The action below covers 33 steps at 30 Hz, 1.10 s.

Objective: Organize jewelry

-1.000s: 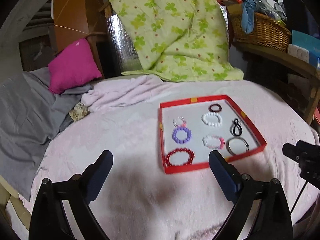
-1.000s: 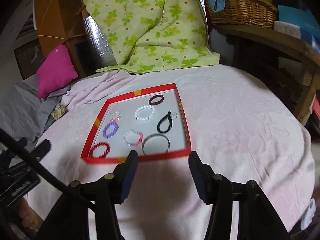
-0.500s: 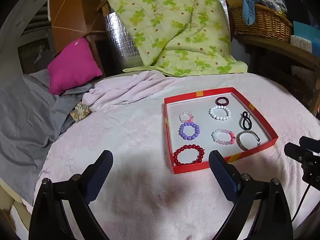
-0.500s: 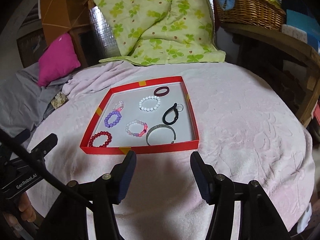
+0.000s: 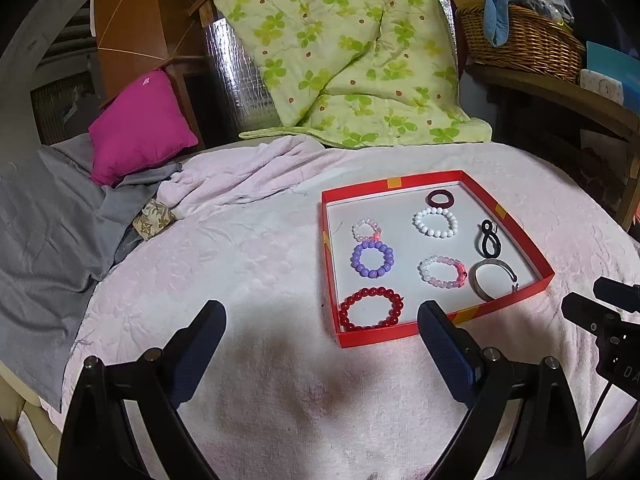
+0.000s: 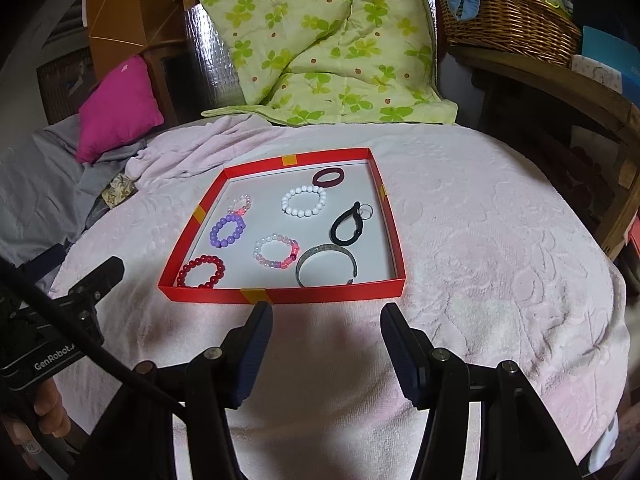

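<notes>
Both claws, left [image 5: 320, 334] & right [image 6: 326, 330], apart, empty, above pink cloth [image 6: 480, 240] nr red tray [image 6: 320, 295] w/ bracelets.

The red tray's [image 6: 280, 295] near wall hides part of the red bead bracelet [image 6: 202, 272] — right wrist view.

Home, lived-in bedroom corner: pink blanket [image 5: 256, 264] over surface, green floral quilt [image 5: 344, 52] at 12 o'clock, magenta pillow [image 5: 140, 128] at 10, wicker basket [image 5: 520, 40] on wooden shelf at 2.
</notes>
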Motion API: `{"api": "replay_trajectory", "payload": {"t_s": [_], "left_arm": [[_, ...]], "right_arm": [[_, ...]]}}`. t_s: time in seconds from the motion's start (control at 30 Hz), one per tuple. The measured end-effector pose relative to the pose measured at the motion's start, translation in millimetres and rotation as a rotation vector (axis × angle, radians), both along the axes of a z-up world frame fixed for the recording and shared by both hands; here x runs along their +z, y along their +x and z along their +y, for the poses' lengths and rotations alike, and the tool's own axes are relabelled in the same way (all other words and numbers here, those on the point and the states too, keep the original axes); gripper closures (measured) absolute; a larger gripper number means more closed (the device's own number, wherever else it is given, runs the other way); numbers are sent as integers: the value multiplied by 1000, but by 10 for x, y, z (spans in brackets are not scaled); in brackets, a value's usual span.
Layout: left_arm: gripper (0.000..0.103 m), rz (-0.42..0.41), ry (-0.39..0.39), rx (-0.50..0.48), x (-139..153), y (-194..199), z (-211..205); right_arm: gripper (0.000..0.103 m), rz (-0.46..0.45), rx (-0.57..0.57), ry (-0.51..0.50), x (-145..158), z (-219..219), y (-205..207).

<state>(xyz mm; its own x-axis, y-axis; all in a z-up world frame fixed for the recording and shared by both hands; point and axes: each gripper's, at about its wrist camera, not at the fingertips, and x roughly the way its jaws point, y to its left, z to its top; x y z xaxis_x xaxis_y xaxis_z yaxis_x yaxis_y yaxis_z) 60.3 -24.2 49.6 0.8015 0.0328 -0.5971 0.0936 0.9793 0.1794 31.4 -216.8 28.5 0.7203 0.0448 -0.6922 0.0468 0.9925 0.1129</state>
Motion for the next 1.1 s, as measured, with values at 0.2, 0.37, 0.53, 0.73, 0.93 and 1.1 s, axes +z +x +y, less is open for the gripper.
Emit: {"api": "replay_trajectory", "payload": {"t_s": [0.2,0.37,0.53,0.73,0.93,1.1], "left_arm": [[6,9,-1,-1,-11,6,1],[7,14,-6,1,-12,2,19],[7,21,-7,7,-18,11,47],[6,20,-14,12,-14,5,92],[7,20,-25,25,-4,3,169],[7,20,-31,38,-2,1,245]], "right_arm": [[42,3,0,5,-9,-7,-2],[42,5,1,8,-13,-3,-3],[42,6,11,-2,-24,59,-9],[42,7,13,-5,-31,110,1],[42,2,14,-11,-29,180,13],[42,-3,18,-20,-26,237,30]]}}
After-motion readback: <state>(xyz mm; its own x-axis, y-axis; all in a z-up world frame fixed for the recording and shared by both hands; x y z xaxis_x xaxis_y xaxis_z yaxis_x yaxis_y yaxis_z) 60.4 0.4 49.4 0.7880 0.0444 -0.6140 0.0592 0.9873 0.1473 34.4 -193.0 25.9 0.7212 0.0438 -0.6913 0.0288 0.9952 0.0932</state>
